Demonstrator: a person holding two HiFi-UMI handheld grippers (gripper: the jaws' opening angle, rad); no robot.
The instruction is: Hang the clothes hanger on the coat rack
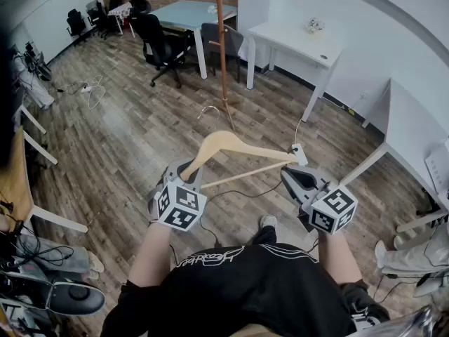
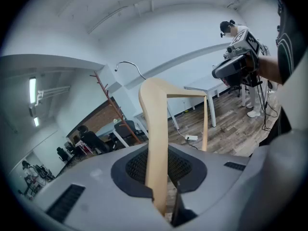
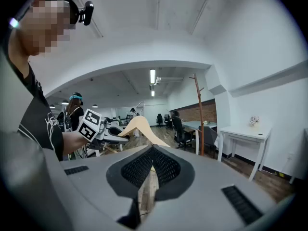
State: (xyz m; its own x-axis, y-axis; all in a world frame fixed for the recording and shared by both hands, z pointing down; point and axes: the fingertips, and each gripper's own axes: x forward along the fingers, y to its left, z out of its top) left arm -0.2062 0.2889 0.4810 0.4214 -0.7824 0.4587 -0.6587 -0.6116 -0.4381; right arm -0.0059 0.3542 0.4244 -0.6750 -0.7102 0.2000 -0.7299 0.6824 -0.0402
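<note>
A light wooden clothes hanger (image 1: 231, 142) with a metal hook (image 1: 208, 109) is held level in front of me, between both grippers. My left gripper (image 1: 188, 170) is shut on its left end; in the left gripper view the wooden arm (image 2: 156, 129) rises straight out of the closed jaws (image 2: 163, 201). My right gripper (image 1: 291, 177) is shut on the right end, and wood fills the narrow slot of its jaws (image 3: 144, 196). The hanger (image 3: 139, 126) runs from there toward the left gripper. The coat rack (image 1: 222, 48), a thin brown pole with pegs (image 3: 198, 114), stands well ahead on the floor, apart from the hanger.
White desks (image 1: 298, 41) line the right wall and a grey table (image 1: 186, 12) with black office chairs (image 1: 160, 44) stands behind the rack. A power strip (image 1: 299, 153) and cables lie on the wooden floor. Other people stand in the background of the right gripper view.
</note>
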